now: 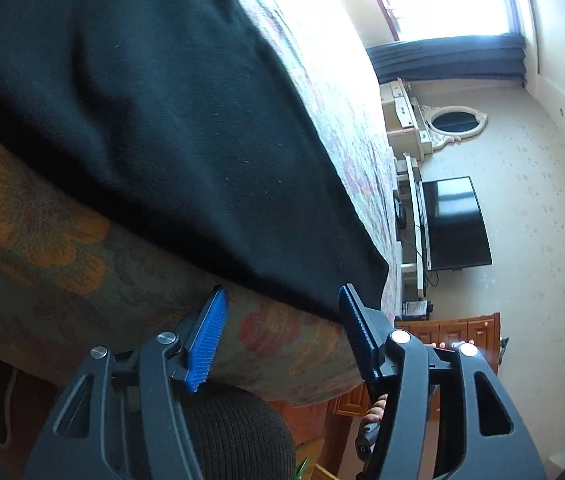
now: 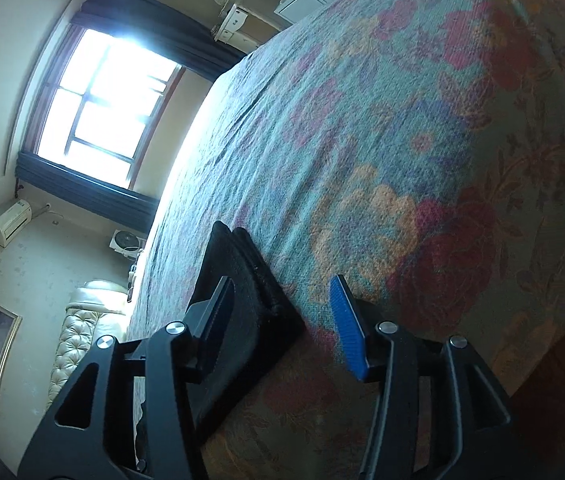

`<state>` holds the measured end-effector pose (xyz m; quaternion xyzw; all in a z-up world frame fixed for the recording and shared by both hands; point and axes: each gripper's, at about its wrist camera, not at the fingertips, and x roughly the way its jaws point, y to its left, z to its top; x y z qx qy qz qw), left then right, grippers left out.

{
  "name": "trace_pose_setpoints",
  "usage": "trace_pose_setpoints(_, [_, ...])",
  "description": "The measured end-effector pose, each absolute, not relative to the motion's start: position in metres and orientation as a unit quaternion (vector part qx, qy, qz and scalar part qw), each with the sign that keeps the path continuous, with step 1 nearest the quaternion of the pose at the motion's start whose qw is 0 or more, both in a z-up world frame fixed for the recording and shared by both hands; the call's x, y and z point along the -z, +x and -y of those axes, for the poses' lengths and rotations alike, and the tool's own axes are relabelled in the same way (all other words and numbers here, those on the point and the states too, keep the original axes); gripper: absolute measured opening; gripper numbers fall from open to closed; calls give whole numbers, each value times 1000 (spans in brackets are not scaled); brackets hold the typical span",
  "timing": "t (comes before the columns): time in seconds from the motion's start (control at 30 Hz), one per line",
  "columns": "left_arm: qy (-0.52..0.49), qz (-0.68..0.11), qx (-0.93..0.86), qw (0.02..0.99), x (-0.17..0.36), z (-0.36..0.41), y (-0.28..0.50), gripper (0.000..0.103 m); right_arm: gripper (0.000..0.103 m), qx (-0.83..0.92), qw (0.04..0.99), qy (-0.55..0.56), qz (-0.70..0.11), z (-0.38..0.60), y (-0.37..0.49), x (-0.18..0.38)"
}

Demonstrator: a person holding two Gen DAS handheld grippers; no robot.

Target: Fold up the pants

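Both grippers stand clear of the cloth. The left gripper (image 1: 282,320) has its jaws parted, nothing pressed between the blue pads (image 1: 207,338); the corner of the black pants (image 1: 154,120) lies just beyond its tips, flat on the flowered bed (image 1: 42,248). The right gripper (image 2: 282,316) is parted too, with a dark folded edge of the pants (image 2: 242,280) lying against its left finger but not pinched, as far as can be told.

The pants sit near the bed's edge, spread flat, which reads as a fold just laid down and left to settle. Open jaws beside the hem suit a release, or a reach for the next corner.

Plenty is cut off. The left view loses the waist and far side of the pants at its edge; the right view shows only 1 narrow strip, so how many layers are stacked cannot be told. A knitted dark sleeve (image 1: 234,432) and a fingertip peek below the left gripper.
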<state>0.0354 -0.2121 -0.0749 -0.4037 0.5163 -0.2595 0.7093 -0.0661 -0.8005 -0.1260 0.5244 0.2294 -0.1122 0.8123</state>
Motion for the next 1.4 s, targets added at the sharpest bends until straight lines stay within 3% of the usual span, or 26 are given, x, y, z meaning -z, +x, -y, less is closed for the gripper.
trace_pose_setpoints(0.07, [-368, -502, 279, 731, 62, 215, 37, 63, 59, 88, 805, 528, -256, 809, -60, 128])
trace_pose_setpoints(0.1, [-350, -487, 282, 749, 54, 213, 38, 70, 59, 75, 801, 531, -266, 813, -57, 130])
trace_pose_setpoints(0.33, [-281, -420, 247, 827, 24, 164, 65, 80, 61, -36, 796, 519, -308, 837, -9, 124])
trace_pose_setpoints(0.63, [-191, -463, 137, 855, 34, 78, 130, 86, 64, -174, 744, 489, -421, 835, 44, 135])
trace_pose_setpoints(0.73, [-192, -470, 106, 855, 44, 52, 139, 86, 71, -196, 738, 488, -422, 831, 50, 133])
trace_pose_setpoints(0.87, [-211, -470, 145, 845, 60, 36, 139, 87, 70, -218, 730, 496, -416, 828, 61, 131])
trace_pose_setpoints(0.9, [-194, -467, 149, 849, 62, 39, 137, 88, 68, -219, 733, 488, -421, 825, 64, 129])
trace_pose_setpoints(1.03, [-82, -459, 157, 871, 66, 68, 129, 91, 14, -191, 725, 465, -470, 808, 77, 137])
trace_pose_setpoints(1.17, [-13, -458, 152, 876, 72, 78, 128, 92, 10, -159, 750, 426, -480, 802, 75, 129])
trace_pose_setpoints(1.4, [-61, -467, 196, 860, 77, 58, 137, 98, 10, -126, 759, 419, -482, 794, 73, 119])
